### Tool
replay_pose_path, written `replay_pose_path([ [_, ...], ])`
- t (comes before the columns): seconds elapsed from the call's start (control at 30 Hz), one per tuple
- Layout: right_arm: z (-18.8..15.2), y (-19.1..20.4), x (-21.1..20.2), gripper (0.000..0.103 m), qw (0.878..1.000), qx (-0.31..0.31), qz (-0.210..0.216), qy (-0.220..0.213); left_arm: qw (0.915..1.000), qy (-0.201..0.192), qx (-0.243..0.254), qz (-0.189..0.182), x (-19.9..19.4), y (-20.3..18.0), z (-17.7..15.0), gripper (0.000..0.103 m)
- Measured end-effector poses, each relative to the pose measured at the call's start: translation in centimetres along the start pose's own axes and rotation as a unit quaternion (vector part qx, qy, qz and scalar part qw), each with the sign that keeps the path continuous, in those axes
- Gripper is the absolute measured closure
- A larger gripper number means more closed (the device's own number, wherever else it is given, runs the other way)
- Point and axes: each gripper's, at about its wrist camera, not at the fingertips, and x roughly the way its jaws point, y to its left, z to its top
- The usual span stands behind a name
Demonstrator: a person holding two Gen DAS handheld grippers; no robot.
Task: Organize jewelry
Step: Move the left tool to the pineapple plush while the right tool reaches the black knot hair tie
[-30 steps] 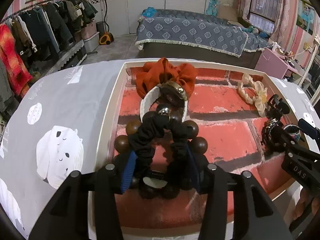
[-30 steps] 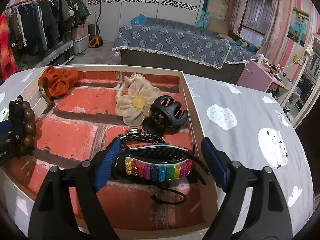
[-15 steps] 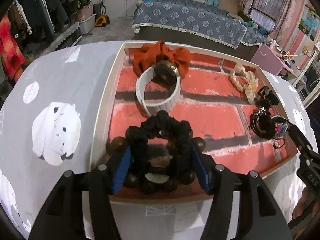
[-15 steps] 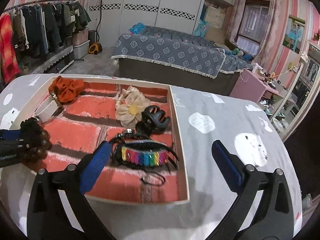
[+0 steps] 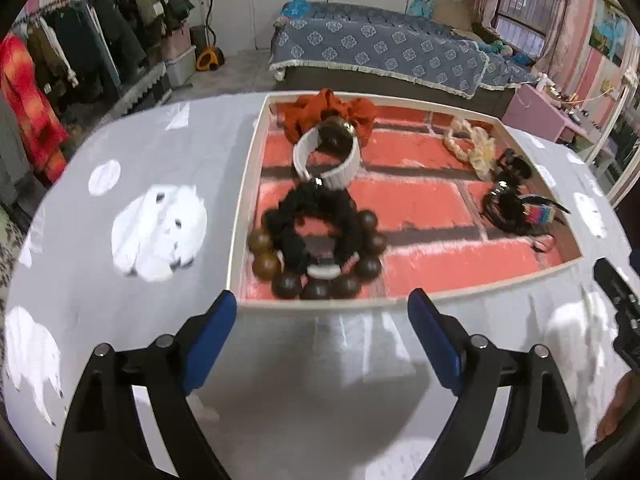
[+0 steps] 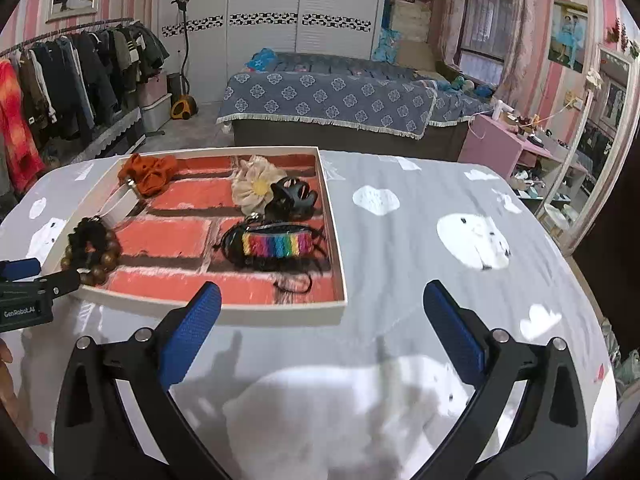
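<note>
While both tools [image 5: 322,306] [image 6: 322,298] gape, tray [image 6: 280,316] filled

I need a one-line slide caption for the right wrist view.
Open right gripper above the grey cloth, before a tray holding a rainbow hair clip, black claw clip and flower scrunchie.

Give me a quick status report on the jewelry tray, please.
Left gripper and right gripper open, empty, clear of tray. Black scrunchie on bead bracelet. Nothing obstructing.

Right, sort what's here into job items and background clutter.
Job: tray, black scrunchie, wooden bead bracelet, white-strap watch, orange scrunchie, flower hair tie, black claw clip, rainbow hair clip.
Background: bed, clothes rack, pink desk.
</note>
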Motion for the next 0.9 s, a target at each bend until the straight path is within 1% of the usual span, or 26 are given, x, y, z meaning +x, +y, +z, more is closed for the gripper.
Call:
replay_pose_path([
  [0.03, -0.4, 0.2, -0.5, 0.005, 1.000, 0.000, -0.001, -0.001, 1.0000, -0.003, -0.004, -0.003, -0.6, 0.4, -0.5, 0.017],
  [0.13, -1.1, 0.5, -1.5, 0.005, 1.000, 0.004, 0.002, -0.002, 0.9998, -0.016, -0.005, 0.010, -1.9, 1.1, -1.4, 0.017],
  [0.33, -2.6, 1.6, -4.0, 0.005, 1.000, 0.008, 0.006, -0.006, 0.9989, -0.043, -0.005, 0.017, -5.4, 2.8, -3.6, 0.017],
  [0.37, -2.9, 1.7, -4.5, 0.005, 1.000, 0.010, 0.009, -0.006, 0.9988, -0.046, -0.006, 0.016, -6.0, 3.2, -4.0, 0.017],
  [0.4, -3.3, 1.8, -4.9, 0.005, 1.000, 0.011, 0.012, -0.006, 0.9987, -0.049, -0.007, 0.017, -6.5, 3.7, -4.4, 0.013],
  [0.43, -3.7, 1.9, -5.3, 0.005, 1.000, 0.013, 0.014, -0.005, 0.9984, -0.052, -0.007, 0.019, -6.9, 4.0, -4.8, 0.012],
  [0.5, -4.5, 2.1, -5.8, 0.005, 1.000, 0.017, 0.019, -0.002, 0.9977, -0.061, -0.010, 0.029, -7.9, 4.9, -5.8, 0.011],
  [0.73, -6.9, 2.4, -7.0, 0.005, 0.999, 0.032, 0.027, 0.005, 0.9957, -0.075, -0.005, 0.054, -10.6, 8.2, -10.2, 0.011],
  [0.9, -8.2, 2.9, -7.4, 0.005, 0.999, 0.028, 0.031, 0.006, 0.9953, -0.074, -0.024, 0.058, -11.3, 10.6, -12.8, 0.011],
])
